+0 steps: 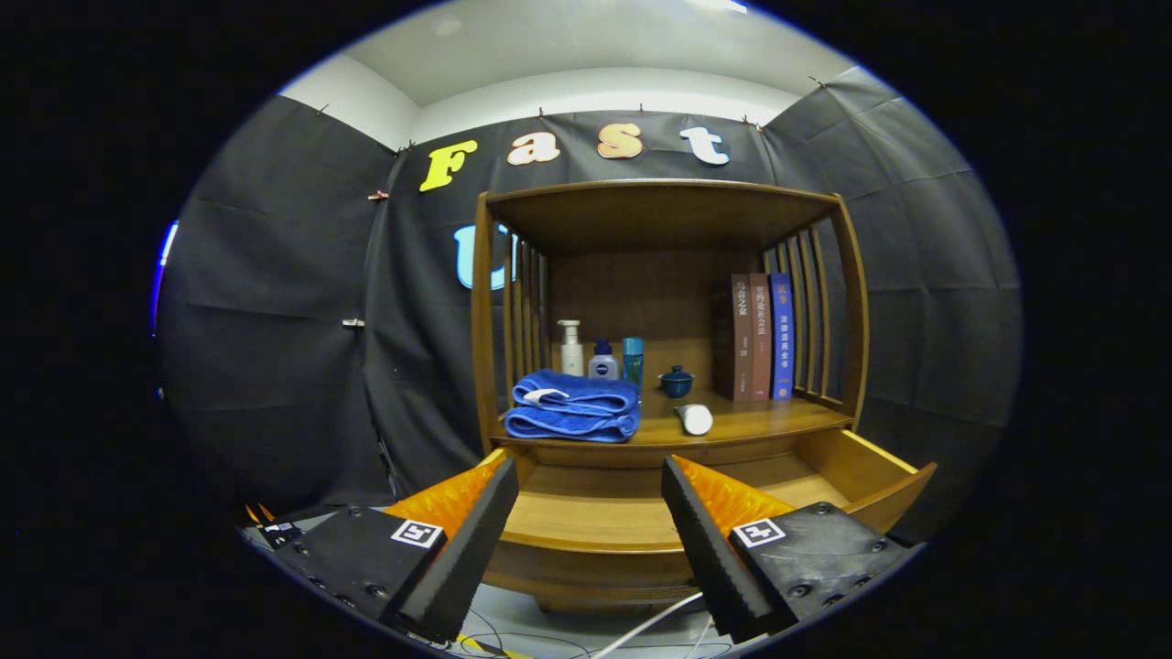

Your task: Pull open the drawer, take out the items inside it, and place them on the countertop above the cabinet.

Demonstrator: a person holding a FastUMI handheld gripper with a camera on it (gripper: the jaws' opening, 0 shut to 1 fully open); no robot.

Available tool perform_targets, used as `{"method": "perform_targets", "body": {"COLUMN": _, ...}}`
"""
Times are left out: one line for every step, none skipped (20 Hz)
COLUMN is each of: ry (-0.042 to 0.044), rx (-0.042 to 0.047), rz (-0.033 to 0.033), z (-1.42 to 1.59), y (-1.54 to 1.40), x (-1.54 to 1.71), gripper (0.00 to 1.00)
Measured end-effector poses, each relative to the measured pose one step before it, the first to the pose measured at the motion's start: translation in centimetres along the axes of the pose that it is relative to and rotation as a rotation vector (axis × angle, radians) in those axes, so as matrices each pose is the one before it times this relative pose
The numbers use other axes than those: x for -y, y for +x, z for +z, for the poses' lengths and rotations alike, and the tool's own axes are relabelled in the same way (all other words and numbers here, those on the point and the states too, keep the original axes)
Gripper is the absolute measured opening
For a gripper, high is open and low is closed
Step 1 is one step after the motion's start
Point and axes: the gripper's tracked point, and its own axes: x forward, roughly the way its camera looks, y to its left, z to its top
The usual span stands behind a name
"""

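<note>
So the tongs [586,540] are spread wide, nothing between the fingers, just hanging level in front of the cabinet and pointing straight at it.

Right under and just ahead of the tips is the drawer [595,526], already pulled out toward the tongs. From what I can see of its floor between and beyond the fingers, it looks bare. The fingers hide the front corners though, so can't swear nothing's tucked there.

Beyond the drawer and a bit higher is the countertop [769,423]. A folded blue towel [572,405] sits on it ahead of the left finger, long side running across. A small white tube [695,418] lies ahead of the right finger, end pointing back at the tongs. Both look like they're already out, so I'd guess the job is basically done.

Further back: bottles [602,360], a little blue pot [677,381], and books [760,336] standing off to the right.

If anything's left, it's down and close, not forward.
</note>
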Motion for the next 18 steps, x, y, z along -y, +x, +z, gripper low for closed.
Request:
{"method": "perform_targets", "body": {"ry": -0.00172, "rx": -0.00814, "rz": -0.02011, "z": 0.079, "y": -0.111, "x": 1.271, "gripper": 0.99}}
{"method": "perform_targets", "body": {"ry": -0.00350, "rx": -0.00439, "rz": -0.02276, "z": -0.665, "y": -0.229, "x": 1.665, "gripper": 0.99}}
{"method": "perform_targets", "body": {"ry": -0.00094, "rx": -0.00363, "rz": -0.01903, "z": 0.006, "y": -0.246, "x": 1.400, "gripper": 0.99}}
{"method": "perform_targets", "body": {"ry": 0.00352, "rx": 0.00048, "rz": -0.01292, "z": -0.141, "y": -0.275, "x": 1.213, "gripper": 0.99}}
{"method": "perform_targets", "body": {"ry": -0.00075, "rx": 0.00454, "rz": -0.00986, "z": -0.269, "y": -0.294, "x": 1.147, "gripper": 0.99}}
{"method": "perform_targets", "body": {"ry": -0.01405, "rx": 0.00047, "rz": -0.01867, "z": -0.439, "y": -0.280, "x": 1.395, "gripper": 1.00}}
{"method": "perform_targets", "body": {"ry": -0.02047, "rx": -0.00537, "rz": -0.02066, "z": -0.470, "y": -0.259, "x": 1.438, "gripper": 1.00}}
{"method": "perform_targets", "body": {"ry": -0.01784, "rx": -0.00188, "rz": -0.01504, "z": -0.292, "y": -0.274, "x": 1.237, "gripper": 1.00}}
{"method": "perform_targets", "body": {"ry": -0.01255, "rx": 0.00185, "rz": -0.00859, "z": -0.227, "y": -0.143, "x": 1.041, "gripper": 1.00}}
{"method": "perform_targets", "body": {"ry": -0.00708, "rx": -0.00062, "rz": -0.00879, "z": -0.402, "y": -0.117, "x": 0.916, "gripper": 1.00}}
{"method": "perform_targets", "body": {"ry": -0.00761, "rx": -0.00155, "rz": -0.00817, "z": -0.420, "y": -0.166, "x": 0.681, "gripper": 1.00}}
{"method": "perform_targets", "body": {"ry": -0.01214, "rx": -0.01288, "rz": -0.01454, "z": -0.955, "y": -0.147, "x": 0.857, "gripper": 0.99}}
{"method": "perform_targets", "body": {"ry": -0.01008, "rx": -0.01928, "rz": -0.00836, "z": -1.118, "y": -0.257, "x": 0.383, "gripper": 1.00}}
{"method": "perform_targets", "body": {"ry": -0.00572, "rx": -0.02012, "rz": 0.00328, "z": -1.112, "y": -0.243, "x": -0.129, "gripper": 1.00}}
{"method": "perform_targets", "body": {"ry": -0.00129, "rx": -0.01630, "rz": 0.00716, "z": -1.051, "y": -0.297, "x": -0.441, "gripper": 1.00}}
{"method": "perform_targets", "body": {"ry": 0.00415, "rx": -0.00857, "rz": 0.00888, "z": -0.816, "y": -0.088, "x": -0.645, "gripper": 1.00}}
{"method": "perform_targets", "body": {"ry": 0.01024, "rx": -0.00582, "rz": 0.01368, "z": -0.641, "y": 0.003, "x": -0.925, "gripper": 1.00}}
{"method": "perform_targets", "body": {"ry": 0.01202, "rx": -0.00841, "rz": 0.01160, "z": 0.210, "y": 0.140, "x": -0.890, "gripper": 1.00}}
